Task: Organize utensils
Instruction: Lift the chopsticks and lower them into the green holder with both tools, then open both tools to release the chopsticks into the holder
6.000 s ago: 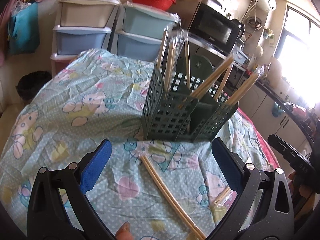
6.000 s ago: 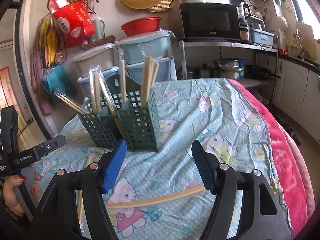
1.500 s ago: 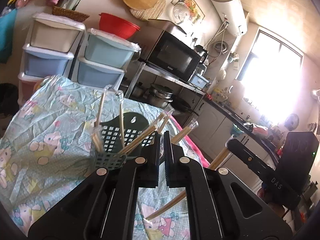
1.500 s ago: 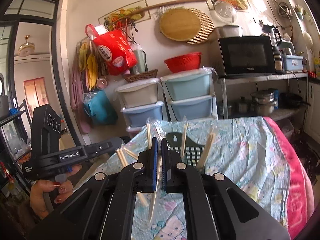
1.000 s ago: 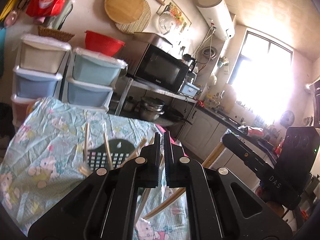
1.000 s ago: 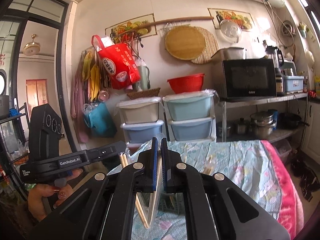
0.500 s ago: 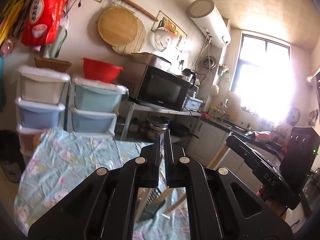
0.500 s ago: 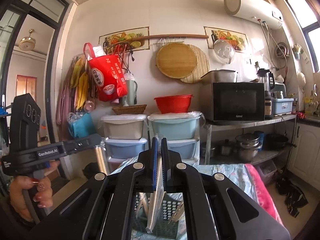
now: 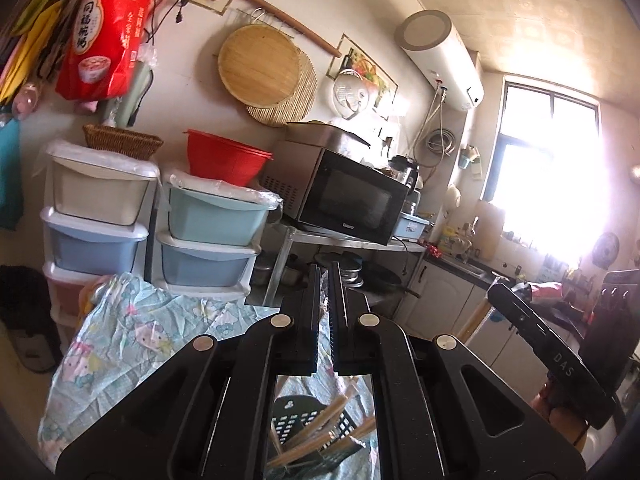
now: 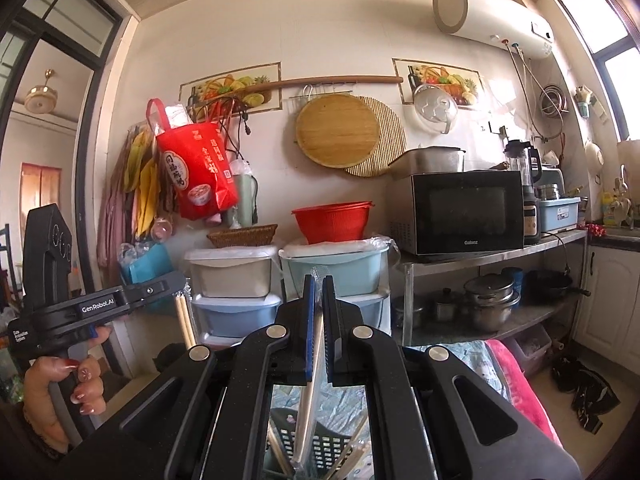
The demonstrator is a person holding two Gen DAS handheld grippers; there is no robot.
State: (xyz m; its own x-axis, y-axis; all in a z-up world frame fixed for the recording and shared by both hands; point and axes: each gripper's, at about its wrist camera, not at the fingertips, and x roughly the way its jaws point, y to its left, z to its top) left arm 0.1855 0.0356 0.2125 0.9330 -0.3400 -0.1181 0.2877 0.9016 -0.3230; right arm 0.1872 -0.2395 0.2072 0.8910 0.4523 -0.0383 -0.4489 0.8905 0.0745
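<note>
My left gripper (image 9: 324, 316) is shut on a plastic-wrapped pair of chopsticks; only the wrapper tip (image 9: 325, 300) shows between the pads. It also shows from the side in the right wrist view (image 10: 176, 280), with the chopsticks (image 10: 185, 320) hanging below it. My right gripper (image 10: 316, 320) is shut on another wrapped pair of chopsticks (image 10: 307, 408) that hangs down over the dark green utensil basket (image 10: 320, 444). The basket (image 9: 308, 428) holds several wrapped chopsticks and lies below both grippers on the cartoon-print tablecloth (image 9: 132, 344). The right gripper (image 9: 516, 312) shows at the right of the left wrist view.
Stacked plastic drawers (image 10: 236, 292) with a red bowl (image 10: 332, 220) stand behind the table. A microwave (image 10: 464, 212) sits on a metal shelf with pots below. A pink cloth (image 10: 516, 384) covers the table's right edge.
Both grippers closed on chopstick pairs from the table, then rose and tilted upward. The basket has dropped to the bottom of both views; the wall now fills them.
</note>
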